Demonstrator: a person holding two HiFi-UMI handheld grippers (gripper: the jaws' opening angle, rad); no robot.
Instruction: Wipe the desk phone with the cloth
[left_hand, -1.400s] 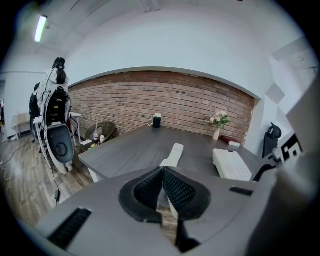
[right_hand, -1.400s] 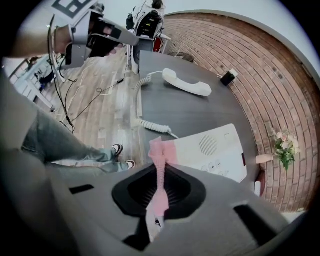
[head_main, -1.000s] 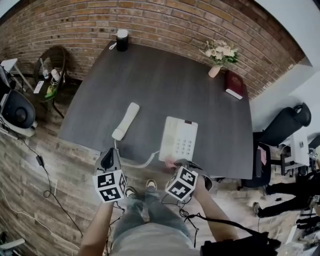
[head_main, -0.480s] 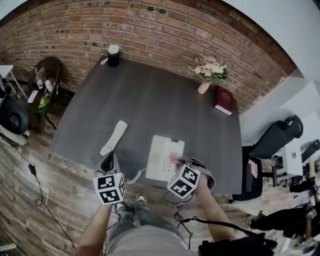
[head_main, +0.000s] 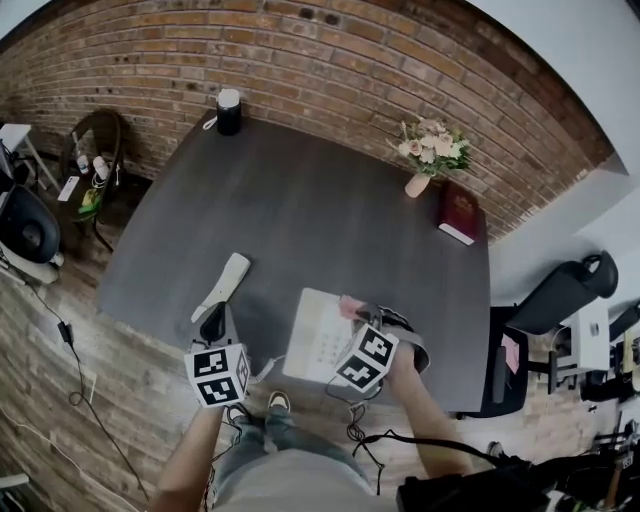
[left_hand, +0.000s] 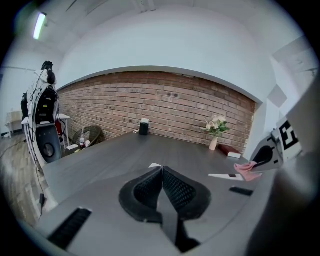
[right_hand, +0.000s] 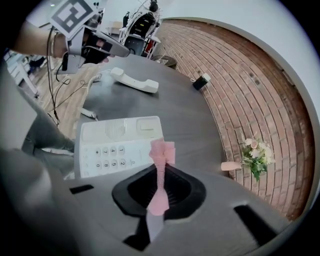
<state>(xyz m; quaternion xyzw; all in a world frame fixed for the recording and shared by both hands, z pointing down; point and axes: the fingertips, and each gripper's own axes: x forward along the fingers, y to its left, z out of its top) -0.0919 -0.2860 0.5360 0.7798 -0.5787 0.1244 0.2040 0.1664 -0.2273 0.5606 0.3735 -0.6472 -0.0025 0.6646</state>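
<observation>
Right hand-held gripper (right_hand: 159, 175): clenched on pink cloth (right_hand: 163, 151), above far right corner of phone (right_hand: 117, 145).
Left hand-held gripper (left_hand: 161, 172): clenched, empty, at near tabletop (head_main: 320, 200) edge.
Handset (head_main: 224, 284): off cradle, left of phone.
Risk: cloth slipping from thin pinch; unbraced phone sliding under wiping pressure.

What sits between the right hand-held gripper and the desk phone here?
A pink cloth, pinched in the right hand-held gripper's shut jaws, with its bunched end sticking out toward the desk phone. The right gripper view shows it plainly.
</observation>
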